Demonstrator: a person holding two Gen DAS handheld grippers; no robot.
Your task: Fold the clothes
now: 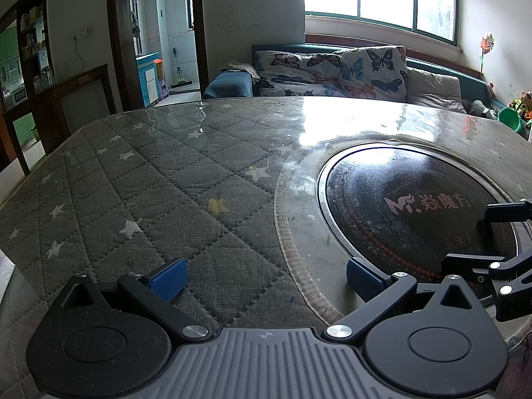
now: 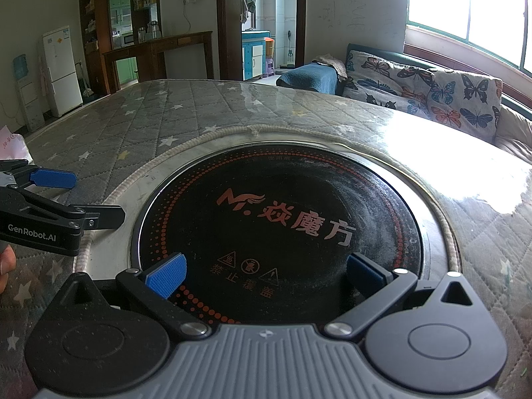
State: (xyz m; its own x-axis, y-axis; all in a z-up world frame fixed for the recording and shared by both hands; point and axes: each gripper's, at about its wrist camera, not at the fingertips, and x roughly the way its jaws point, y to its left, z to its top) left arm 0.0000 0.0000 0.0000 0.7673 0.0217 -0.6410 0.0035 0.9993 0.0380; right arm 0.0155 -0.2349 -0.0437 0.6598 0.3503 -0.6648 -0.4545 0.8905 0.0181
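Note:
No garment shows in either view. My left gripper (image 1: 266, 279) is open, its blue pads (image 1: 168, 279) wide apart above the grey star-quilted table cover (image 1: 149, 183), with nothing between them. My right gripper (image 2: 266, 276) is open too, empty, hovering over the round black cooktop (image 2: 282, 219) set into the table. In the right wrist view the left gripper (image 2: 79, 196) reaches in from the left edge. In the left wrist view the right gripper (image 1: 492, 236) appears at the right edge over the cooktop (image 1: 415, 206). Both point down at the tabletop.
A glossy clear sheet covers the table cover. White paper (image 2: 11, 143) lies at the table's left edge. A sofa with butterfly cushions (image 1: 332, 73) stands behind the table under a bright window. A wooden cabinet (image 2: 156, 56), a fridge (image 2: 61, 69) and a doorway lie beyond.

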